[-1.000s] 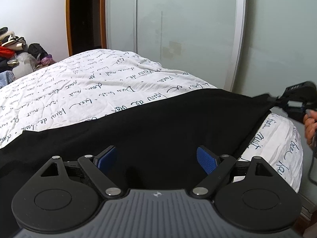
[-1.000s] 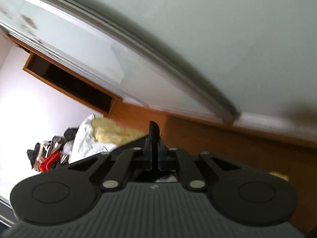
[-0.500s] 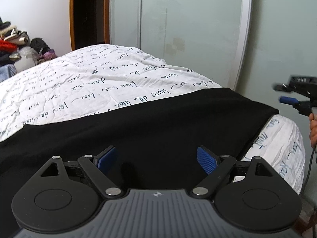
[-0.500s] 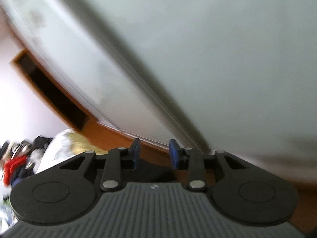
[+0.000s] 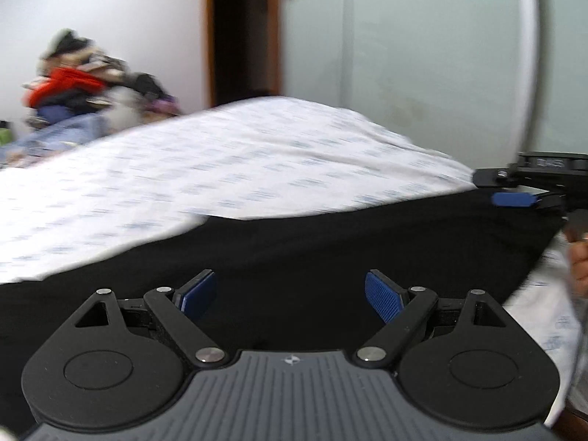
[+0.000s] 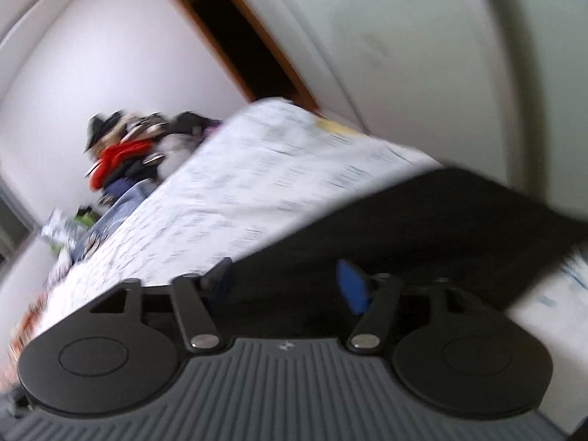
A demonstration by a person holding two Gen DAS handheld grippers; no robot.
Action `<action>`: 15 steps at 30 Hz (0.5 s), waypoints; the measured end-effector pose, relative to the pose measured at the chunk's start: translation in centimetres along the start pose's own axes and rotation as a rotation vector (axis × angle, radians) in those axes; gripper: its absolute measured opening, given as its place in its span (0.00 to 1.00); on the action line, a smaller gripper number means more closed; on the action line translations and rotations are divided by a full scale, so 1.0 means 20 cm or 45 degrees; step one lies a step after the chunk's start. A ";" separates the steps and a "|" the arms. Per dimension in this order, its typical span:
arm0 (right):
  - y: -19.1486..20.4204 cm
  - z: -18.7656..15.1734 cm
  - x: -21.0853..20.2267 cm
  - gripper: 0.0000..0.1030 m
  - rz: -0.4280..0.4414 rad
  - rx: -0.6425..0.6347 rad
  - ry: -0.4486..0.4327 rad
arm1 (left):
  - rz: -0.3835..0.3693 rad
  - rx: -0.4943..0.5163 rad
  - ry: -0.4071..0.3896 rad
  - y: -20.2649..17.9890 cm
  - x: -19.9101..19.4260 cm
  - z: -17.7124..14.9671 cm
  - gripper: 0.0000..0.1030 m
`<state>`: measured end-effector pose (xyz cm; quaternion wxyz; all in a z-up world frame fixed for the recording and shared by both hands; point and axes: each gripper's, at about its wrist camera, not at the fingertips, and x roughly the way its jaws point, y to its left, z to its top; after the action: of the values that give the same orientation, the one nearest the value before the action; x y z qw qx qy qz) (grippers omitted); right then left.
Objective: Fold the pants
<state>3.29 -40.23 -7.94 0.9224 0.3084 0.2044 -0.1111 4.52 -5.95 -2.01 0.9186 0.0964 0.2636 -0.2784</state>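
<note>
The pants (image 5: 330, 250) lie spread flat across the near end of the bed (image 5: 220, 169). A clothes pile (image 5: 84, 88) sits behind the bed's far left, and wardrobe doors (image 5: 422, 55) stand behind its right side.

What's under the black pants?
The pants lie spread on a white bedcover with blue writing, which shows around them. Whatever is directly beneath the cloth is covered, so it can't be seen.

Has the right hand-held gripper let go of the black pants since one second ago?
Yes. The right hand-held gripper has just been opening; nothing is between its pads now, and the black pants lie on the bed.
</note>
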 end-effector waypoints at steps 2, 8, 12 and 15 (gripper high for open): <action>0.18 -0.02 0.03 0.62 0.112 -0.130 0.041 | 0.116 -0.036 -0.041 0.15 -0.06 -0.01 0.86; 0.86 -0.30 0.18 0.62 0.418 -0.657 0.214 | 0.430 -0.216 0.087 0.62 -0.13 -0.15 0.98; 1.24 -0.61 0.11 0.63 0.511 -1.124 0.202 | 0.603 -0.431 -0.025 0.86 -0.37 -0.29 0.98; 1.50 -0.82 -0.04 0.65 0.646 -1.413 0.142 | 0.657 -0.714 -0.090 1.07 -0.52 -0.34 0.98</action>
<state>7.35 -6.57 -3.85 0.9310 -0.1735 0.1998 0.2513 6.29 18.72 -1.52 0.9577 -0.1051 0.2647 0.0417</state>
